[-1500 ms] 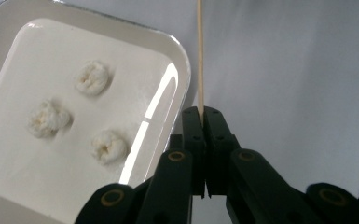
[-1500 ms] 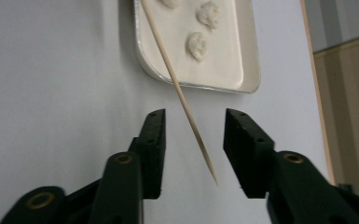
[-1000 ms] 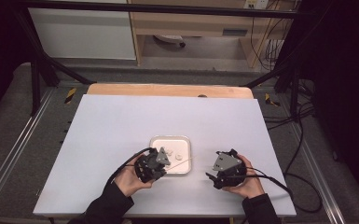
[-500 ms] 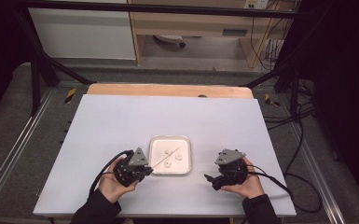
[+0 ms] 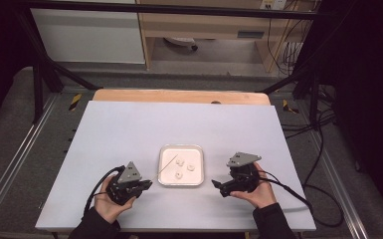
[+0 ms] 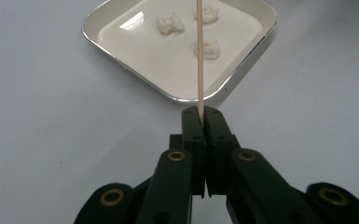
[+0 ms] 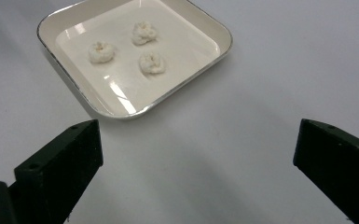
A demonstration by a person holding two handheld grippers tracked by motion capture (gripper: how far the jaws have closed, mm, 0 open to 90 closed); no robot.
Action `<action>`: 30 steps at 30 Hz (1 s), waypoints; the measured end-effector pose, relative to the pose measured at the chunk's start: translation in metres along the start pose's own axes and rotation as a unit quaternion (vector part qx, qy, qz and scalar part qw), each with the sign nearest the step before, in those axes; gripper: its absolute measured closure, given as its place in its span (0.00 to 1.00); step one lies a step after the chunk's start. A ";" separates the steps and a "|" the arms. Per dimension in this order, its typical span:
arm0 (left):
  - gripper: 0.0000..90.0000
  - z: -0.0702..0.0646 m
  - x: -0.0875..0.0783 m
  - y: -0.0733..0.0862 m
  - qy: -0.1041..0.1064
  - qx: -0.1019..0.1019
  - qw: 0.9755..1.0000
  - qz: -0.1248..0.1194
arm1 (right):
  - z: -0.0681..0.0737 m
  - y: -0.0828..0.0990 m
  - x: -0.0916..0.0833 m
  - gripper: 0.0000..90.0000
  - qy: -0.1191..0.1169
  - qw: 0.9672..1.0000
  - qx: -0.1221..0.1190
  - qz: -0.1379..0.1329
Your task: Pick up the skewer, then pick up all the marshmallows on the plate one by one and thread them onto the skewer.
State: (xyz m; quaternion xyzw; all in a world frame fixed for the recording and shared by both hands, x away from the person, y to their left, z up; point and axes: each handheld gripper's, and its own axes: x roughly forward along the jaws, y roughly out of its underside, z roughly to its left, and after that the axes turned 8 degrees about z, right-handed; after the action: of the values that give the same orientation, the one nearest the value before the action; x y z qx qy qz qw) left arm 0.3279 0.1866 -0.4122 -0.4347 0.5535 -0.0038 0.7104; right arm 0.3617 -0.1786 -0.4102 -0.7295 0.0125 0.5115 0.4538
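While the left claw (image 6: 200,122) pinches the skewer (image 6: 199,60) over the tray (image 6: 242,70), the right claw (image 7: 196,154), just opened wide, is empty.

My left view cuts the skewer (image 6: 199,56) off at the top edge, tip unseen. Tray (image 6: 182,95) far corner cropped too. Right view: tray (image 7: 135,112) far corner cropped.

White table (image 5: 129,134), wooden edge (image 5: 179,96)
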 end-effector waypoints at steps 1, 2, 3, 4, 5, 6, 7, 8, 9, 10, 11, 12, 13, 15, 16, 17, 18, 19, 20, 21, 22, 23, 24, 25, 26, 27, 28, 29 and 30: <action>0.98 0.001 -0.001 0.002 -0.001 -0.002 1.000 -0.002 | 0.001 -0.003 0.001 0.02 0.001 1.000 0.000 -0.001; 0.98 0.001 -0.001 0.004 -0.002 -0.005 1.000 -0.004 | 0.001 -0.005 0.001 0.02 0.001 1.000 0.004 -0.003; 0.98 0.002 -0.001 0.006 -0.002 -0.008 1.000 -0.005 | 0.002 -0.007 0.002 0.02 0.000 1.000 0.007 -0.005; 0.98 0.003 -0.001 0.008 -0.001 -0.010 1.000 -0.005 | 0.002 -0.010 0.003 0.02 -0.002 1.000 0.007 -0.007; 0.98 0.003 -0.001 0.010 0.000 -0.013 1.000 -0.007 | 0.003 -0.012 0.004 0.02 -0.002 1.000 0.009 -0.011; 0.98 0.004 -0.002 0.011 0.000 -0.015 1.000 -0.009 | 0.003 -0.014 0.005 0.02 -0.003 1.000 0.008 -0.012; 0.98 0.004 -0.002 0.013 0.002 -0.018 1.000 -0.011 | 0.004 -0.016 0.006 0.02 -0.004 1.000 0.009 -0.013; 0.98 0.005 -0.002 0.015 0.003 -0.021 1.000 -0.015 | 0.004 -0.019 0.007 0.02 -0.003 1.000 0.009 -0.015; 0.98 0.005 -0.002 0.016 0.004 -0.021 1.000 -0.015 | 0.005 -0.021 0.009 0.02 -0.002 1.000 0.010 -0.015; 0.98 0.005 -0.003 0.017 0.004 -0.023 1.000 -0.017 | 0.005 -0.023 0.009 0.02 -0.003 1.000 0.011 -0.013; 0.98 0.005 -0.003 0.018 0.005 -0.024 1.000 -0.019 | 0.006 -0.025 0.010 0.02 -0.003 1.000 0.013 -0.014; 0.98 0.005 -0.003 0.019 0.005 -0.026 0.999 -0.020 | 0.006 -0.027 0.012 0.02 -0.004 1.000 0.015 -0.015; 0.98 0.005 -0.004 0.020 0.005 -0.027 0.999 -0.021 | 0.006 -0.028 0.013 0.02 -0.004 1.000 0.016 -0.018; 0.98 0.005 -0.003 0.022 0.006 -0.031 0.999 -0.022 | 0.006 -0.032 0.015 0.02 -0.007 1.000 0.021 -0.020; 0.98 0.005 -0.003 0.023 0.006 -0.031 0.999 -0.025 | 0.006 -0.033 0.016 0.02 -0.006 0.999 0.024 -0.021; 0.98 0.005 -0.004 0.023 0.006 -0.033 0.999 -0.026 | 0.005 -0.035 0.017 0.02 -0.006 0.999 0.027 -0.022; 0.98 0.005 -0.004 0.023 0.007 -0.033 0.999 -0.028 | 0.005 -0.036 0.018 0.02 -0.007 0.999 0.030 -0.022; 0.98 0.006 -0.004 0.024 0.007 -0.034 0.999 -0.028 | 0.004 -0.038 0.019 0.02 -0.009 0.999 0.034 -0.023; 0.98 0.006 -0.004 0.024 0.008 -0.035 0.999 -0.029 | 0.004 -0.039 0.021 0.02 -0.009 0.999 0.038 -0.026; 0.98 0.006 -0.003 0.025 0.007 -0.037 0.999 -0.029 | 0.004 -0.041 0.022 0.02 -0.010 0.999 0.040 -0.027; 0.98 0.006 -0.003 0.025 0.007 -0.039 0.999 -0.029 | 0.004 -0.042 0.024 0.02 -0.011 0.999 0.043 -0.028; 0.98 0.006 -0.003 0.025 0.008 -0.039 0.999 -0.030 | 0.004 -0.043 0.026 0.02 -0.012 0.999 0.044 -0.027; 0.98 0.006 -0.003 0.025 0.009 -0.040 0.999 -0.031 | 0.004 -0.044 0.028 0.02 -0.012 0.999 0.044 -0.026; 0.98 0.006 -0.003 0.025 0.010 -0.041 0.999 -0.032 | 0.004 -0.045 0.030 0.02 -0.012 0.999 0.046 -0.025; 0.98 0.006 -0.003 0.025 0.010 -0.041 0.999 -0.032 | 0.005 -0.046 0.033 0.02 -0.013 0.999 0.045 -0.024; 0.98 0.006 -0.002 0.025 0.011 -0.041 0.999 -0.031 | 0.005 -0.047 0.036 0.02 -0.015 0.999 0.047 -0.023; 0.98 0.007 -0.002 0.026 0.011 -0.042 0.999 -0.032 | 0.005 -0.048 0.038 0.02 -0.015 0.998 0.048 -0.022; 0.98 0.007 -0.002 0.026 0.013 -0.042 0.999 -0.032 | 0.006 -0.049 0.041 0.03 -0.016 0.998 0.050 -0.021; 0.98 0.007 -0.001 0.026 0.014 -0.042 0.999 -0.031 | 0.006 -0.049 0.044 0.03 -0.015 0.998 0.050 -0.019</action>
State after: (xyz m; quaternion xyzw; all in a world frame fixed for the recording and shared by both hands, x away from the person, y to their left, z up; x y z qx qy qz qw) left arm 0.3205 0.2074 -0.4271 -0.4807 0.5492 -0.0083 0.6836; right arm 0.4017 -0.1260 -0.4116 -0.6982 0.0177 0.5127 0.4993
